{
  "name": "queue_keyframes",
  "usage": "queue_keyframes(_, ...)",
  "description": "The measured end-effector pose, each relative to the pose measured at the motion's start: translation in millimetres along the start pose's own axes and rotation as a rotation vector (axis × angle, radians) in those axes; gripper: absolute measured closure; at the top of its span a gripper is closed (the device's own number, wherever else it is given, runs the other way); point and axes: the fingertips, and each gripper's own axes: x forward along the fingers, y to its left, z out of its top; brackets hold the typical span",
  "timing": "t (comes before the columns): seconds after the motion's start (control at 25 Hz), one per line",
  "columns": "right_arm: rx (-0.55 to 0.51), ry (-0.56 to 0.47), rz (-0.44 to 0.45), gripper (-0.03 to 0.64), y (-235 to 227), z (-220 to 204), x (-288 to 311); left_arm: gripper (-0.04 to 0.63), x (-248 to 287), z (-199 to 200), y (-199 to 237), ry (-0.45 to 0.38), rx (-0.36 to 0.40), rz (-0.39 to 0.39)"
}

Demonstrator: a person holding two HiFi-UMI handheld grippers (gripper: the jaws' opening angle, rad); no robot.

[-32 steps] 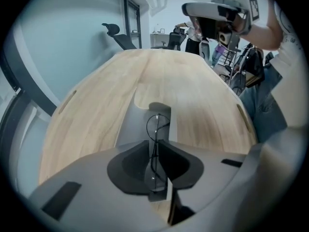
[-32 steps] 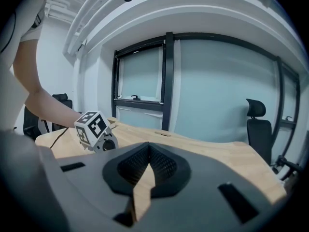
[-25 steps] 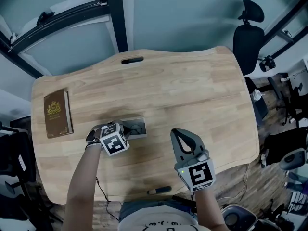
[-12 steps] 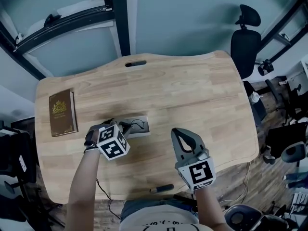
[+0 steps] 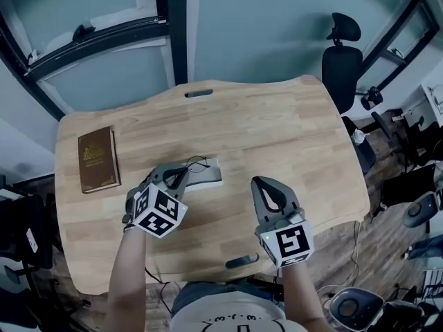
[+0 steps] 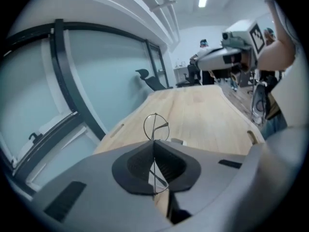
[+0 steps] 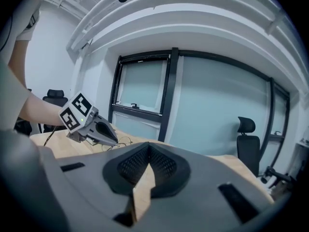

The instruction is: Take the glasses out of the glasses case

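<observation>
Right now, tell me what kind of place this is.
Most likely an office or lab workroom: a wooden desk, a black office chair at its corner, and a dark-framed glass wall behind.

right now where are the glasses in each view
Head view: glasses left of centre, at the left gripper's tip.
Left gripper view: glasses at centre, pinched between its shut jaws.
Right gripper view: glasses lower left, beside the left gripper.
Shared landmark: black office chair.
</observation>
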Motion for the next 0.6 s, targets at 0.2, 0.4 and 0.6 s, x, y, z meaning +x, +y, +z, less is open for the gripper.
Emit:
queue_keyframes(0.2, -0.025, -0.061, -0.028, 0.606, 10.0, 21.7, -11.1, 0.574, -54.5, 17.2, 16.8, -0.183, -0.184, 0.150)
queue_keyframes(0.4, -0.055, -0.132, -0.021, 0.606, 18.3, 47.5, -28.9, 0.574, -112.5, 29.5, 27.8, -0.378, -0.406, 0.302)
queue_keyframes(0.6, -0.059, -0.201, -0.027, 0.607, 17.1, 67.1, -59.7, 0.575, -162.2, 47.9, 19.4, -0.503, -0.467, 0.453)
